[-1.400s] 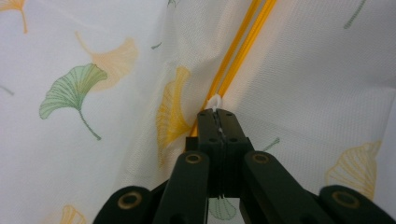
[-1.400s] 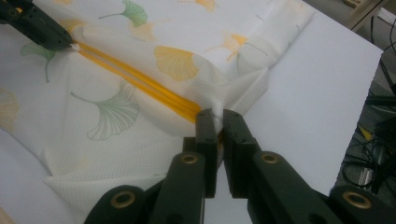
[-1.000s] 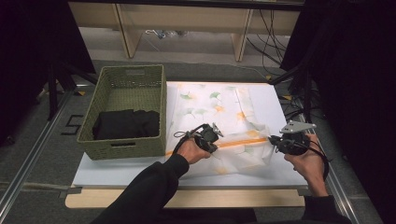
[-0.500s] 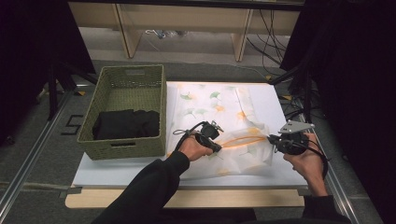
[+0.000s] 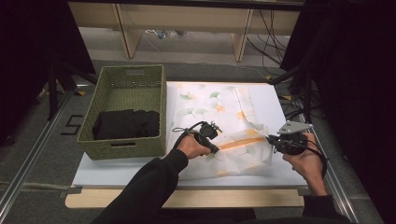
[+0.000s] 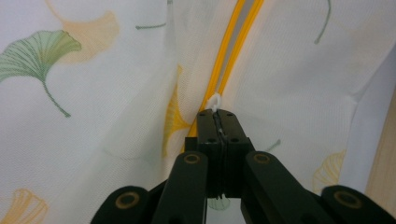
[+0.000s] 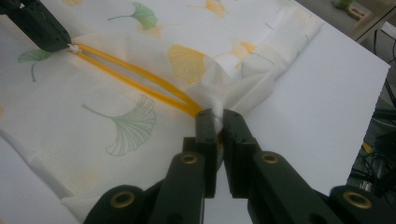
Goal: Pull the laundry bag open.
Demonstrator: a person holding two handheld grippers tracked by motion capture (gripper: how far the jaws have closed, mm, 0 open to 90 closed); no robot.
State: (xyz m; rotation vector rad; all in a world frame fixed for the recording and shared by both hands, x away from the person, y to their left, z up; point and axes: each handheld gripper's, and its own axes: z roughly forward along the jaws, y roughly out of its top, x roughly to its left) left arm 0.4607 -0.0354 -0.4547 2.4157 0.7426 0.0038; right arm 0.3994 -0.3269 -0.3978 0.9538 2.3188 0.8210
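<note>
Zippered white cloth cover [image 5: 219,116] printed with green and orange ginkgo leaves lies spread on the white table top [image 5: 116,170], to the right of a green woven basket [image 5: 126,84]. Its yellow zipper [image 5: 243,141] runs across the near part of the cloth between the two grippers, and in the right gripper view [image 7: 140,79] its two sides stand apart in a long narrow opening.

In the left gripper view, the left gripper [image 6: 217,114] has its jaws pressed fully together on the small white zipper pull [image 6: 214,101], right at the yellow teeth. In the high view that gripper [image 5: 211,133] sits near the cloth's middle, just beside the basket's right wall.

The right gripper [image 7: 216,116] has its jaws nearly closed, pinching a bunched fold of white cloth at the zipper's other end; the cloth gathers up into the jaws there. In the high view it [image 5: 271,140] is over the right part of the cloth.

Bare white table lies to the right of the cloth and along the near edge in front of it. The basket, holding a folded black cloth [image 5: 125,123], closes off the left side. The table's right edge is near the right hand [image 5: 303,156].
</note>
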